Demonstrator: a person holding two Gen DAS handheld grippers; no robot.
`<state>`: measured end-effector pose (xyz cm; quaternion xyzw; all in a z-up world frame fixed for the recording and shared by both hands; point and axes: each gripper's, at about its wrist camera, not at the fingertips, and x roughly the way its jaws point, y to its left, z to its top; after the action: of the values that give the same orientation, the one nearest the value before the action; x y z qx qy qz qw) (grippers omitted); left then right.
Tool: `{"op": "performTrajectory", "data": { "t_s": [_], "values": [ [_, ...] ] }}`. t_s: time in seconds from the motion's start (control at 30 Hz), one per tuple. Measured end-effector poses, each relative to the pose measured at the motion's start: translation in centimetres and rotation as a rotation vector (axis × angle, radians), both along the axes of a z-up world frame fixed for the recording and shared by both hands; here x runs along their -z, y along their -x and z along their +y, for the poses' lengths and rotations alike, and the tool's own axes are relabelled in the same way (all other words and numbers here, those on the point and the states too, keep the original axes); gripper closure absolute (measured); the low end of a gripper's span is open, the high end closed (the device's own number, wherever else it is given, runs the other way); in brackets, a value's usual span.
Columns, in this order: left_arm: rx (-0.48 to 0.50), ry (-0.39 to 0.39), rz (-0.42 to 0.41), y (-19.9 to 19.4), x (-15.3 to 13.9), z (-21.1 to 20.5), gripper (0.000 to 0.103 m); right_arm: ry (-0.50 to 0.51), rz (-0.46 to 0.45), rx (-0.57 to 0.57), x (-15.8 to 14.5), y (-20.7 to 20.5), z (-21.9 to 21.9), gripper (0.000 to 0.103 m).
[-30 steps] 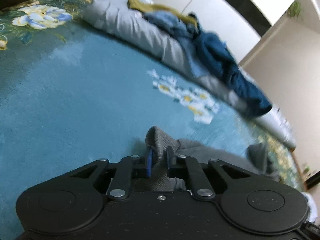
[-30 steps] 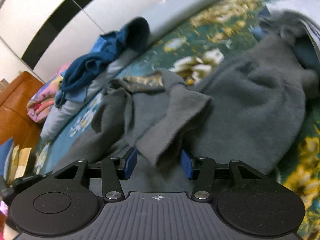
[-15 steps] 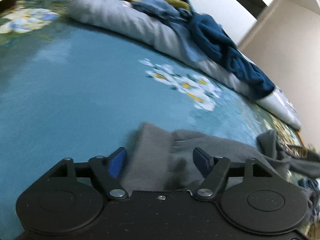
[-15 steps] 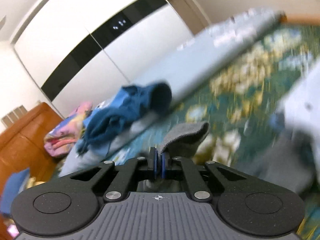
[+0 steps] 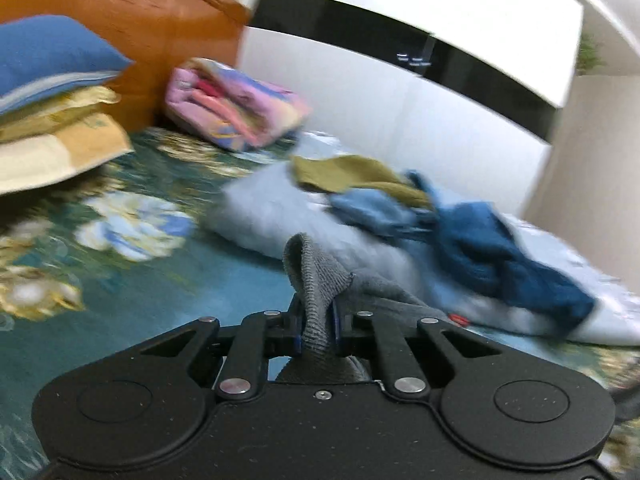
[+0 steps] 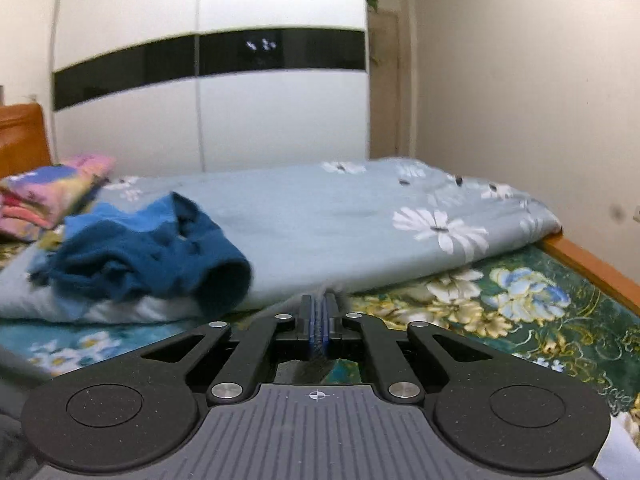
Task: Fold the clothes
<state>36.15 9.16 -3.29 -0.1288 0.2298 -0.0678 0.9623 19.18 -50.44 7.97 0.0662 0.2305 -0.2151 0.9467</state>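
Observation:
My left gripper (image 5: 317, 322) is shut on a fold of the grey knit garment (image 5: 314, 276), which sticks up between the fingers and trails off to the right, lifted above the teal floral bedspread (image 5: 120, 280). My right gripper (image 6: 319, 320) is shut on a thin edge of grey cloth (image 6: 316, 346); only a sliver shows between the blue pads, and more grey hangs below, mostly hidden by the gripper body.
A folded pale blue quilt (image 6: 360, 220) lies across the bed with a dark blue garment (image 6: 152, 256), a light blue one (image 5: 372, 208) and an olive one (image 5: 348, 172) on it. Pillows (image 5: 48, 92) and a pink folded blanket (image 5: 236, 108) sit by the wooden headboard (image 5: 132, 20). White wardrobe (image 6: 208, 112) behind.
The left gripper opened, then shut again on the grey garment and lifted it. The right gripper closed on the grey cloth and rose; both views now look level across the bed.

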Motion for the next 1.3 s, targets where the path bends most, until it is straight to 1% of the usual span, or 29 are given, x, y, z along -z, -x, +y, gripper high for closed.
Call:
{"op": "performTrajectory", "data": {
  "t_s": [0.07, 0.17, 0.2, 0.23, 0.3, 0.37, 0.4, 0.47, 0.5, 0.57, 0.63, 0.67, 0.73, 0.8, 0.83, 0.9, 0.93, 0.97, 1.0, 1.07, 1.1, 1.17, 1.2, 1.23, 1.27, 1.3],
  "values": [
    [-0.029, -0.016, 0.052, -1.7, 1.3, 0.6, 0.092, -0.005, 0.062, 0.02, 2.0, -2.6, -1.5, 0.101],
    [-0.019, -0.1, 0.05, -2.5, 2.5, 0.0, 0.092, -0.006, 0.178, 0.043, 6.0, -5.8, -2.7, 0.101],
    [-0.016, -0.105, 0.055, -2.6, 2.8, 0.0, 0.092, -0.026, 0.185, 0.05, 7.0, -6.2, -3.0, 0.101],
    [-0.013, -0.109, 0.06, -2.7, 3.2, -0.1, 0.091, -0.047, 0.18, 0.055, 7.7, -6.3, -3.2, 0.101],
    [-0.012, -0.113, 0.073, -2.9, 3.8, -0.1, 0.091, -0.121, 0.155, 0.057, 8.9, -6.0, -3.9, 0.101],
    [-0.024, -0.089, 0.096, -3.1, 4.3, 0.3, 0.09, -0.175, 0.111, 0.11, 9.4, -5.2, -4.8, 0.1],
    [-0.025, -0.079, 0.1, -3.1, 4.5, 0.4, 0.09, -0.188, 0.09, 0.139, 9.4, -4.4, -5.0, 0.098],
    [-0.022, -0.076, 0.095, -3.0, 4.6, 0.5, 0.09, -0.243, 0.056, 0.154, 9.3, -2.8, -5.5, 0.087],
    [-0.02, -0.072, 0.094, -2.8, 4.6, 0.5, 0.09, -0.278, 0.044, 0.162, 9.2, -2.0, -5.7, 0.077],
    [-0.014, -0.064, 0.099, -2.7, 4.8, 0.5, 0.09, -0.372, 0.031, 0.162, 9.6, -0.5, -5.7, 0.073],
    [-0.007, -0.055, 0.107, -2.6, 4.9, 0.4, 0.09, -0.53, 0.034, 0.13, 11.0, 0.7, -5.4, 0.067],
    [-0.006, -0.051, 0.111, -2.5, 4.9, 0.4, 0.09, -0.616, 0.034, 0.105, 12.1, 1.0, -5.0, 0.066],
    [-0.008, -0.041, 0.119, -2.4, 4.8, 0.4, 0.09, -0.692, 0.051, 0.095, 13.6, 0.8, -4.2, 0.062],
    [-0.008, -0.022, 0.126, -2.1, 4.7, 0.4, 0.09, -0.718, 0.079, 0.139, 14.7, 0.1, -3.6, 0.061],
    [-0.005, -0.019, 0.128, -2.1, 4.7, 0.3, 0.09, -0.738, 0.068, 0.148, 15.1, -0.3, -3.4, 0.062],
    [-0.003, -0.049, 0.133, -2.2, 5.0, -0.1, 0.09, -0.755, 0.042, 0.174, 15.8, -0.9, -3.3, 0.061],
    [-0.009, -0.062, 0.136, -2.3, 5.2, -0.4, 0.09, -0.762, 0.029, 0.191, 16.2, -1.0, -3.3, 0.065],
    [-0.018, -0.071, 0.138, -2.5, 5.4, -0.7, 0.09, -0.772, -0.005, 0.192, 16.6, -1.1, -3.4, 0.073],
    [-0.029, -0.081, 0.139, -2.8, 5.6, -0.9, 0.09, -0.775, -0.032, 0.183, 16.8, -1.1, -3.5, 0.101],
    [-0.066, -0.104, 0.129, -3.0, 5.7, -1.6, 0.091, -0.762, -0.079, 0.142, 16.9, -1.2, -4.1, 0.1],
    [-0.087, -0.112, 0.119, -3.0, 5.6, -2.0, 0.092, -0.726, -0.103, 0.11, 16.5, -1.1, -4.2, 0.1],
    [-0.119, -0.115, 0.087, -2.4, 4.9, -2.6, 0.093, -0.708, -0.166, 0.075, 15.4, -0.2, -4.4, 0.1],
    [-0.127, -0.105, 0.072, -1.9, 4.2, -2.8, 0.094, -0.722, -0.216, 0.058, 14.2, 0.8, -4.6, 0.1],
    [-0.137, -0.086, 0.062, -1.2, 3.3, -2.9, 0.094, -0.712, -0.242, 0.049, 12.8, 1.7, -4.5, 0.1],
    [-0.147, -0.051, 0.059, -0.3, 2.2, -2.7, 0.094, -0.7, -0.267, 0.042, 11.4, 2.5, -4.5, 0.1],
    [-0.159, -0.014, 0.058, 0.7, 1.0, -2.5, 0.094, -0.676, -0.283, 0.027, 9.2, 3.6, -4.2, 0.101]
  ]
}}
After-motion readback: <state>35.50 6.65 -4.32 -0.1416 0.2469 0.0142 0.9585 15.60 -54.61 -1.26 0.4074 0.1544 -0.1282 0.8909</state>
